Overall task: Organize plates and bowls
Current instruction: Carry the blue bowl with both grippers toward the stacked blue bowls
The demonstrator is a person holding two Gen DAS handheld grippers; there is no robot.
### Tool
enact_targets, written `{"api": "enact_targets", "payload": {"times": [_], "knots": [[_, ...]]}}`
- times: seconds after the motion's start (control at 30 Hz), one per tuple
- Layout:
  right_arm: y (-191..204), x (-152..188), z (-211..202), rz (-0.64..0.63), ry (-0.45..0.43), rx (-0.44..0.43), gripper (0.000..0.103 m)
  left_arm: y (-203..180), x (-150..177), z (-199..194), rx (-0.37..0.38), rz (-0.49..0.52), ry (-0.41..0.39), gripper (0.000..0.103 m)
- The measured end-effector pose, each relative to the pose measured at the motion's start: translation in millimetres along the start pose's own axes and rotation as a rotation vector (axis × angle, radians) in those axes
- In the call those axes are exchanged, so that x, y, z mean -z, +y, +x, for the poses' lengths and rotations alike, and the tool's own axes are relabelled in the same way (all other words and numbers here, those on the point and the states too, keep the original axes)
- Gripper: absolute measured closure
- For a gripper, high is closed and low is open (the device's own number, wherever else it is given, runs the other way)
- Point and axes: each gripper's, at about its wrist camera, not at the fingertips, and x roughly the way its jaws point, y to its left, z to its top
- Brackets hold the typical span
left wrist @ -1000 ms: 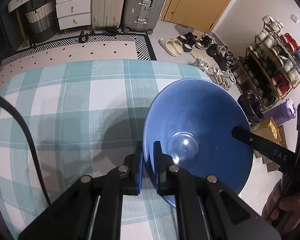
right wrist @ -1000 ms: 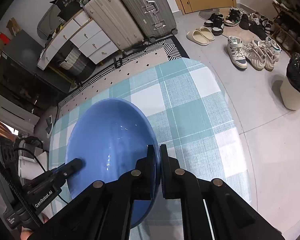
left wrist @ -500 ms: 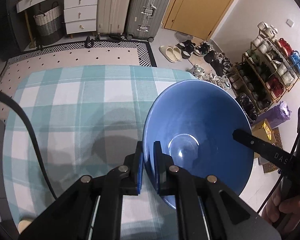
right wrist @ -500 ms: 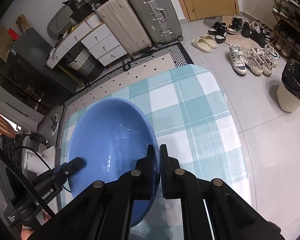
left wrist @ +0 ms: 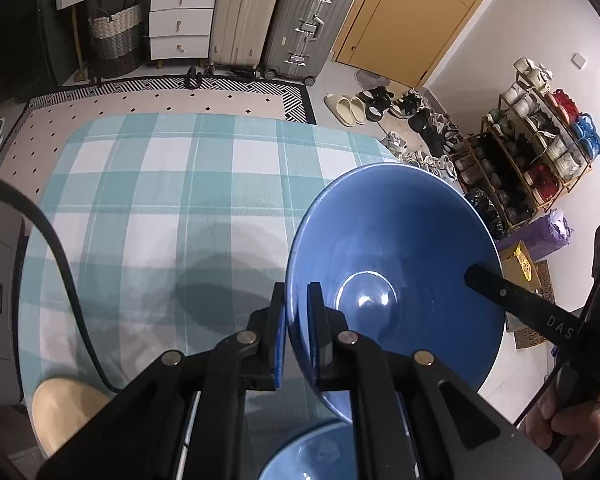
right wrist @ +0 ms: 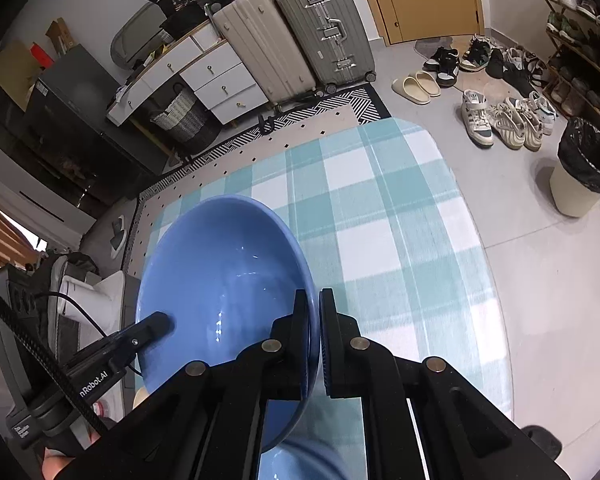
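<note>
Blue bowl (left wrist: 396, 264) hangs above the checked surface (left wrist: 172, 200), its rim pinched on opposite sides by left tongs (left wrist: 296, 316) and right tongs (right wrist: 315, 320).

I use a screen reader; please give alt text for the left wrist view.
The left gripper pinches the rim of a blue bowl above a teal checked tablecloth; the right gripper clamps the opposite rim.

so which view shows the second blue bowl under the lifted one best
The left wrist view: the second bowl shows its rim and inside at the bottom edge, below the held blue bowl. In the right wrist view it is only a blurred sliver between the fingers.
</note>
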Motion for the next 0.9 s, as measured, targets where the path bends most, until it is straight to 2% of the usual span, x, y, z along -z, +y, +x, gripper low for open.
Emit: {"api": "enact_targets", "payload": {"times": [0.3, 0.47, 0.7, 0.9], "knots": [[13, 45, -35, -0.010, -0.006, -0.013, 0.098, 4, 40, -33, 0.001, -0.011, -0.003, 0.096], [18, 75, -53, -0.026, -0.006, -0.008, 0.098, -2, 67, -42, -0.048, -0.002, 0.017, 0.096], [13, 116, -70, -0.016, -0.004, -0.023, 0.098, -3, 102, -64, -0.035, -0.016, 0.013, 0.096], [9, 145, -78, 0.007, -0.011, -0.036, 0.098, -5, 128, -68, -0.058, 0.035, 0.012, 0.096]]}}
